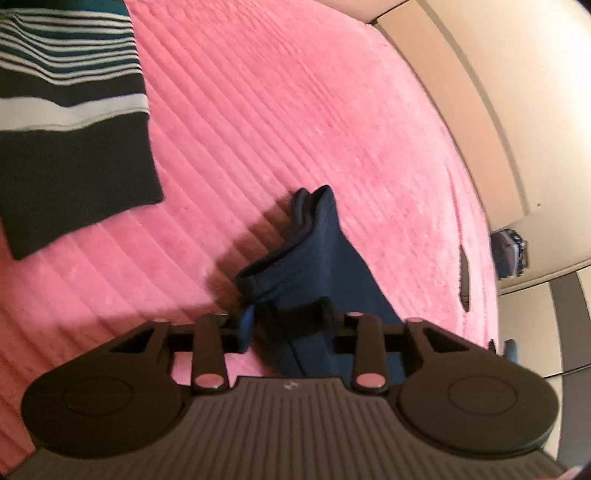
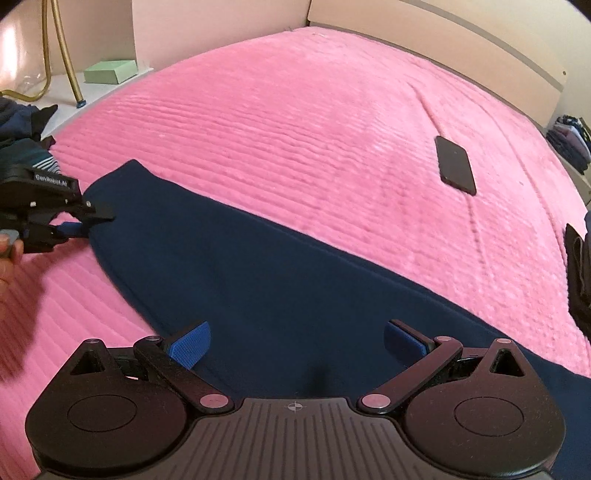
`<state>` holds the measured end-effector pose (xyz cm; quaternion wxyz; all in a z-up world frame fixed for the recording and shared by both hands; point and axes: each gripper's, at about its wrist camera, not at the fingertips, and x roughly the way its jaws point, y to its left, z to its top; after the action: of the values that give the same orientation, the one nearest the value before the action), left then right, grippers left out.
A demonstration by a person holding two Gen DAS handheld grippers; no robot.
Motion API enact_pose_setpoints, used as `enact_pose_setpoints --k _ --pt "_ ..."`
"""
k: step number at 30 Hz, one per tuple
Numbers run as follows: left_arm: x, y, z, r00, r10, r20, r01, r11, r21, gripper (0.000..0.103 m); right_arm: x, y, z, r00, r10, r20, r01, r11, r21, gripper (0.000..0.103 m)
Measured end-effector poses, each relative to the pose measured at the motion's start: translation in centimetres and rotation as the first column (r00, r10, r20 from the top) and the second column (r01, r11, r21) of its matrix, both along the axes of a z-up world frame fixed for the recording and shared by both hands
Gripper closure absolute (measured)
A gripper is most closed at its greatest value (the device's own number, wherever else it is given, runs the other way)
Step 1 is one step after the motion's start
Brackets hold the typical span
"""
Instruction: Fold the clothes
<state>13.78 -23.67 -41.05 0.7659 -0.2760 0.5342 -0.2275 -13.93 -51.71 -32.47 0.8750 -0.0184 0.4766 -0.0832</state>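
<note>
A navy garment (image 2: 280, 288) lies stretched across the pink bedspread (image 2: 295, 122). My right gripper (image 2: 297, 343) hovers open just above its near part, blue pads (image 2: 190, 345) spread wide with nothing between them. At the far left my left gripper (image 2: 88, 225), held by a hand, is shut on the garment's end. In the left wrist view the navy garment (image 1: 314, 251) rises bunched from the bedspread (image 1: 295, 110) into the left gripper (image 1: 286, 317), whose jaws are pinched on the cloth.
A folded striped dark garment (image 1: 70, 92) lies on the bed. A black phone (image 2: 456, 164) rests on the bedspread. Clothes piles sit beside the bed at right (image 2: 570, 144) and left (image 2: 18, 118). A green box (image 2: 110, 71) and a headboard (image 2: 443, 33) stand beyond.
</note>
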Motion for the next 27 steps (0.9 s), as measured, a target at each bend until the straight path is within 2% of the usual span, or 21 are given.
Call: enact_pose_setpoints --k 3,5,7,10,12,16,18,21,24,27 --pt "-0.7 0.2 0.3 1.0 -0.006 0.018 0.006 1.0 0.011 0.084 0.0 0.2 0.0 1.0 -0.005 0.002 0.005 1.0 0.008 0.001" --pt "-1.6 -0.2 1.8 0.995 -0.056 0.082 0.051 0.997 0.063 0.087 -0.2 0.3 0.1 1.0 -0.006 0.002 0.006 1.0 0.011 0.001" --pt "-2.7 -1.7 3.5 0.968 -0.169 0.183 0.142 0.978 0.155 0.089 -0.6 0.2 0.1 1.0 -0.009 -0.002 0.009 1.0 0.015 0.001" --pt "-4.3 -4.0 5.6 0.907 -0.316 0.28 0.251 0.936 0.245 0.092 -1.1 0.0 0.0 1.0 -0.016 -0.013 0.016 1.0 0.017 0.001" --pt "-5.0 -5.0 6.2 0.885 -0.362 0.294 0.284 0.919 0.274 0.092 -1.4 -0.3 0.1 1.0 -0.028 -0.012 0.028 0.999 0.016 0.001" --pt "-5.2 -6.5 7.0 0.873 -0.392 0.289 0.291 0.896 0.334 0.093 -2.3 -1.2 0.9 0.998 -0.066 0.009 0.066 0.998 0.02 0.001" --pt "-5.5 -7.6 8.3 0.848 -0.43 0.309 0.314 0.878 0.36 0.094 -3.1 -1.9 1.2 0.996 -0.091 0.02 0.091 0.996 0.021 0.001" --pt "-6.7 -10.7 10.2 0.777 -0.517 0.358 0.373 0.837 0.4 0.094 -5.0 -3.8 1.7 0.986 -0.164 0.031 0.163 0.986 0.031 0.001" --pt "-10.1 -14.8 13.1 0.667 -0.623 0.409 0.448 0.774 0.447 0.095 -8.2 -6.6 2.0 0.959 -0.281 0.03 0.279 0.959 0.046 0.001" --pt "-14.4 -19.5 15.0 0.553 -0.706 0.442 0.516 0.707 0.484 0.095 -12.5 -10.0 2.3 0.917 -0.397 0.039 0.395 0.917 0.048 0.001"
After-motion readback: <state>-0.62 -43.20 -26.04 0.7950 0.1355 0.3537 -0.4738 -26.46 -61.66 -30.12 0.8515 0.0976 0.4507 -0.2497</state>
